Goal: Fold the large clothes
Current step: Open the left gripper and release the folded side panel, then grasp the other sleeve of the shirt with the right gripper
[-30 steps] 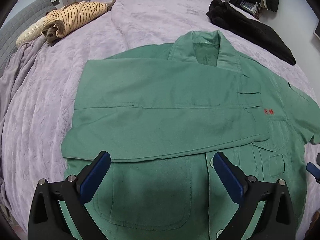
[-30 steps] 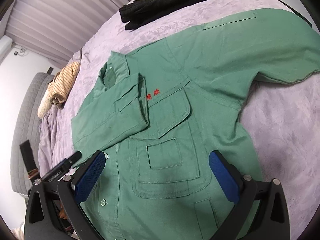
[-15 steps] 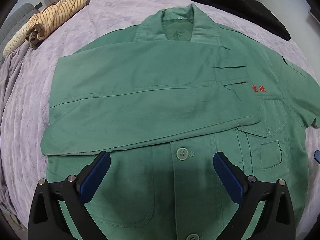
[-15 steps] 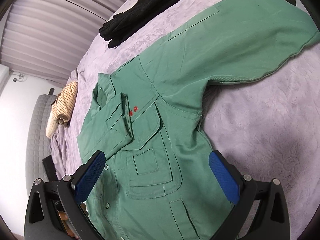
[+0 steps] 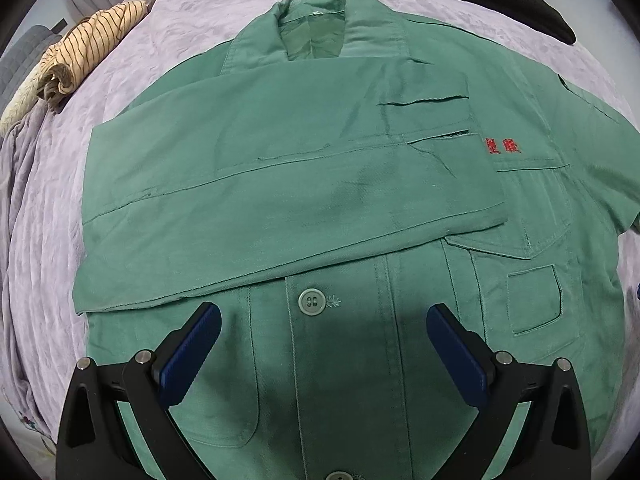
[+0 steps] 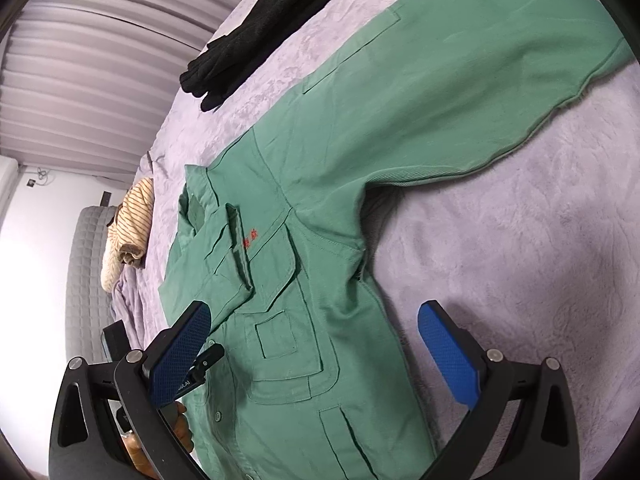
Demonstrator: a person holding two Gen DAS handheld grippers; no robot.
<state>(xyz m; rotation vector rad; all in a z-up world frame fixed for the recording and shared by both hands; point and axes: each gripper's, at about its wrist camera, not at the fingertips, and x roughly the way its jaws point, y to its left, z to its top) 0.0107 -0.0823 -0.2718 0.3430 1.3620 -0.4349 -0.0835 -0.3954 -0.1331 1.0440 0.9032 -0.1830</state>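
Green cotton work jacket (image 5: 360, 208): I'm hovering both spread, empty grippers (image 5: 320, 344) (image 6: 316, 344); grabbing its outstretched sleeve (image 6: 460, 80) carelessly risks dragging the folded sleeve (image 5: 280, 184) loose.

The green button-front cotton work jacket (image 5: 360, 208) (image 6: 304, 264) is viewed closely from above its hem toward twelve o'clock, and obliquely from its right side toward ten o'clock.

left tool (image 5: 320, 332): fingers spread wide, nothing between pads | right tool (image 6: 314, 332): fingers spread wide, nothing between pads
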